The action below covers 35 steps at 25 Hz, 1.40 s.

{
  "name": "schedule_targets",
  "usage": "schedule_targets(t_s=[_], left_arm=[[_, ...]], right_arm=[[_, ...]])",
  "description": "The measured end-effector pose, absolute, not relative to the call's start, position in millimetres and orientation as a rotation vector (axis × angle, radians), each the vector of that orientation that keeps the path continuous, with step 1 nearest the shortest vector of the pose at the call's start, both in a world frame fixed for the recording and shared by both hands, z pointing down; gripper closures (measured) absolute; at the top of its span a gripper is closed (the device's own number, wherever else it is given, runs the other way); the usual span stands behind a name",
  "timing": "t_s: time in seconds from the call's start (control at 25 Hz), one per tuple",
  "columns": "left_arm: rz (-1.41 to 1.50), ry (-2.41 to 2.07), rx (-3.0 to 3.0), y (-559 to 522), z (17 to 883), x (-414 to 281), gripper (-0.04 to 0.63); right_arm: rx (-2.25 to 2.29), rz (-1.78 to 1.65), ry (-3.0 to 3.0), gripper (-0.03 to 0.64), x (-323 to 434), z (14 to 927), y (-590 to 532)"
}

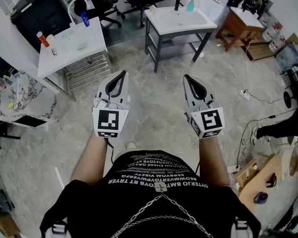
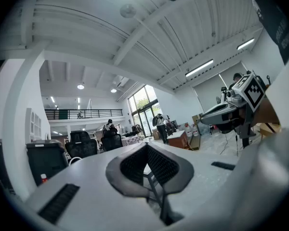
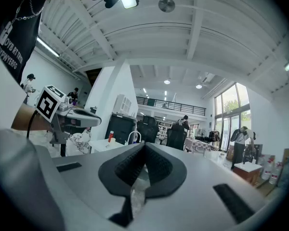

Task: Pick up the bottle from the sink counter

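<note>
Both tongs are held level out in front of me over the marble floor (image 1: 154,113), side by side and apart from each other. The left tongs (image 1: 122,74) are pressed together with nothing in them, and in the left gripper view the dark pads (image 2: 159,165) meet at the tip. Same deal with the right tongs (image 1: 187,78), closed up tight and empty. The bottle (image 1: 190,4), a teal one, stands upright on the white sink tabletop (image 1: 164,21) well ahead of me, just beside a black tap (image 1: 178,4) at the back edge. Neither pair of tongs is anywhere near it. Off to the left there's a second tabletop (image 1: 64,53) with a curved white tap (image 1: 74,5), a blue bottle (image 1: 85,19) and a red-capped bottle (image 1: 42,38) on it
</note>
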<state>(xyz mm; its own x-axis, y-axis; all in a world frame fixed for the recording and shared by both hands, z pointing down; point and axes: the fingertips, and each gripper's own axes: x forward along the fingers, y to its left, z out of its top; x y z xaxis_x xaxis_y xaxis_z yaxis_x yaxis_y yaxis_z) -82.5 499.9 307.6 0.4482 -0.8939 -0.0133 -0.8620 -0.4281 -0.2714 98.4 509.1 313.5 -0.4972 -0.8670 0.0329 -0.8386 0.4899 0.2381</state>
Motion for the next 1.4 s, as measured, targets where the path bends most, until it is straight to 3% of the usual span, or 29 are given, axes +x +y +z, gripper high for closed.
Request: schedule_targets(t_s=[0.64,0.8,1.08,1.4], left_arm=[[-0.253,1.663,-2.351,525,326,-43,0.59],[-0.308,1.68,-2.319,502,341,-47,0.591],[-0.275,1.629,-2.4,431,350,-57,0.591],[-0.219,1.568,-2.452,329,342,-86,0.591]], right_arm=[[1.371,-0.16,-2.72,0.616,148,345,517],[1.366,-0.136,-2.714,0.528,146,353,498],[1.386,-0.093,-2.673,0.448,126,361,430],[1.387,-0.095,-2.67,0.44,84,356,332]])
